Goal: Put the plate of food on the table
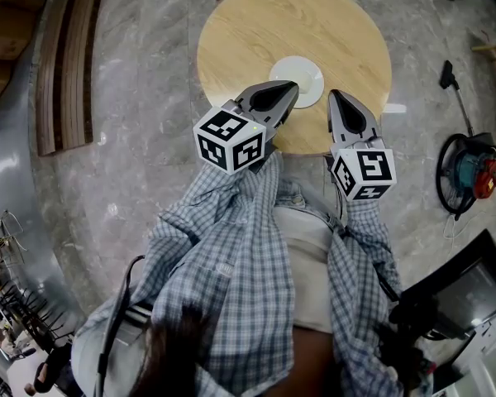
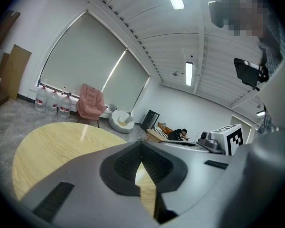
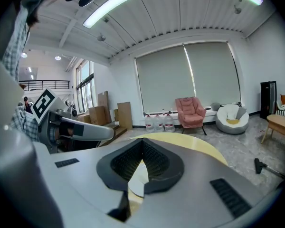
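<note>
Already white round plate (image 1: 302, 74) sits mid round pale wooden table (image 1: 248, 31), no food visible. Left gripper (image 1: 291, 86), right gripper (image 1: 334, 98): jaws pressed together, empty. Plate just ahead of tips; left gripper nearer.

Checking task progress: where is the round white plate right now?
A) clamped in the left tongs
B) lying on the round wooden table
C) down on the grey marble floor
B: the round white plate rests on the round wooden table.

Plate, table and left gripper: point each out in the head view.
plate (image 1: 307, 73), head view, bare white surface.
table (image 1: 256, 23), head view, bare wooden top.
left gripper (image 1: 293, 84), head view, closed tips.
</note>
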Action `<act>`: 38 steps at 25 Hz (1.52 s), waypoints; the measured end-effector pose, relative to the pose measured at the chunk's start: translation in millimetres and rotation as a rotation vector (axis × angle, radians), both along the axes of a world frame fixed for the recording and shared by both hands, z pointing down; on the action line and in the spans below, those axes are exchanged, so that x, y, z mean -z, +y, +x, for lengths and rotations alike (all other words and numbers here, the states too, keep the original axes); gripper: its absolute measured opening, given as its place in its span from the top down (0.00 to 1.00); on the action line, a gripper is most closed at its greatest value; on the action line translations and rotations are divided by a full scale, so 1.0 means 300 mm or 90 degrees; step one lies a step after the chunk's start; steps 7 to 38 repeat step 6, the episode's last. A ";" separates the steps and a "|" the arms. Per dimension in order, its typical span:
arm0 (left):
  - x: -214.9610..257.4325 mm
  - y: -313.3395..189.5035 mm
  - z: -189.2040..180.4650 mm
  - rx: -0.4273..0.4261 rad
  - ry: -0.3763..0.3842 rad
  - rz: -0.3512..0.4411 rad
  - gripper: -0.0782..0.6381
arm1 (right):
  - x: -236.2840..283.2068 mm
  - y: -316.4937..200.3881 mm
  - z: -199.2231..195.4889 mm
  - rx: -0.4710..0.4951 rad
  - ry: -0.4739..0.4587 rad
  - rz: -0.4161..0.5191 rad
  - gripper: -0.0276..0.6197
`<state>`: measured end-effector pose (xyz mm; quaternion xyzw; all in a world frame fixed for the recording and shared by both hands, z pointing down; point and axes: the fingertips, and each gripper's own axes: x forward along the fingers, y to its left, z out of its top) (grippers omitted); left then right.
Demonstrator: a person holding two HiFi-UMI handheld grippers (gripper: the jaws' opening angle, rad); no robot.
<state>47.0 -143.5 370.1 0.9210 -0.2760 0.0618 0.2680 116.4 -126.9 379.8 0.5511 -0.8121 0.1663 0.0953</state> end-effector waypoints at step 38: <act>0.003 -0.003 -0.012 0.002 0.002 -0.004 0.88 | -0.001 -0.001 -0.013 0.005 -0.003 -0.005 0.95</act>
